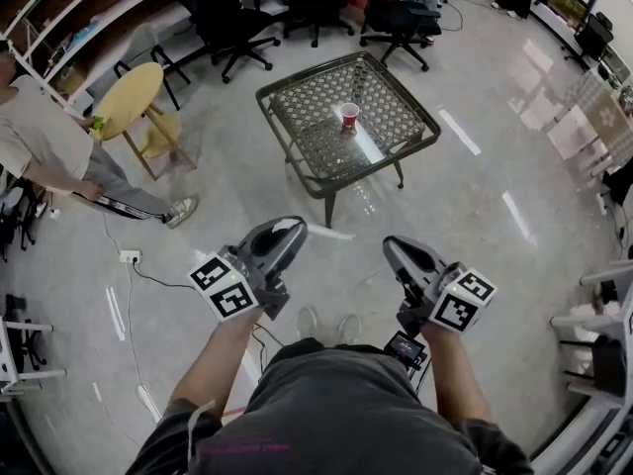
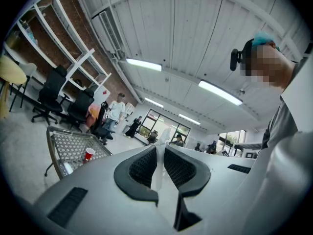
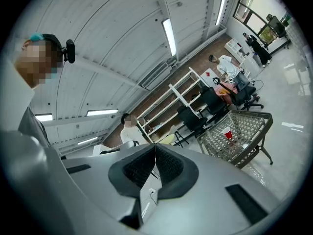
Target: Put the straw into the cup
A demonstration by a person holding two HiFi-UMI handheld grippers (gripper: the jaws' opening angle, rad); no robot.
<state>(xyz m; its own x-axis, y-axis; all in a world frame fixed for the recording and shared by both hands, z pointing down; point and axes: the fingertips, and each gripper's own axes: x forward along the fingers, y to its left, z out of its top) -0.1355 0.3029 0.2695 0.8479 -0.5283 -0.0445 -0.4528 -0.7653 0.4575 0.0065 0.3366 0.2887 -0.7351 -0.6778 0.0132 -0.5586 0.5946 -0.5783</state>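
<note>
Left tongs (image 2: pixel 160 148) are clamped on the straw (image 2: pixel 158 168). In the left gripper view a thin white strip runs up between the ribbed pads (image 2: pixel 142 168) and pokes out a bit past the tips. The straw isn't resolvable in the head view, where only the left tongs (image 1: pixel 287 229) themselves show, held out in front of the person's torso. Right tongs (image 3: pixel 155 148) are closed with the pads meeting and nothing between them. In the head view the right tongs (image 1: pixel 398 246) sit level beside the left pair, a gap between the two, and both point toward the counter (image 1: pixel 316 97). The counter has a dark metal frame and an open mesh top, and it stands on the glossy floor (image 1: pixel 495 226) well apart from both tongs. The red cup (image 1: pixel 349 116) stands upright near the middle of the mesh with its mouth up. The same cup (image 2: pixel 89 154) shows low left in the left gripper view, and the cup (image 3: pixel 227 133) shows at right in the right gripper view. Straw and cup are well apart, and the straw isn't in the cup yet. Around the counter there's a round wooden table (image 1: pixel 129 97) to the left, black office chairs (image 1: pixel 232 18) behind, and a person (image 1: pixel 40 146) standing at the left edge.
</note>
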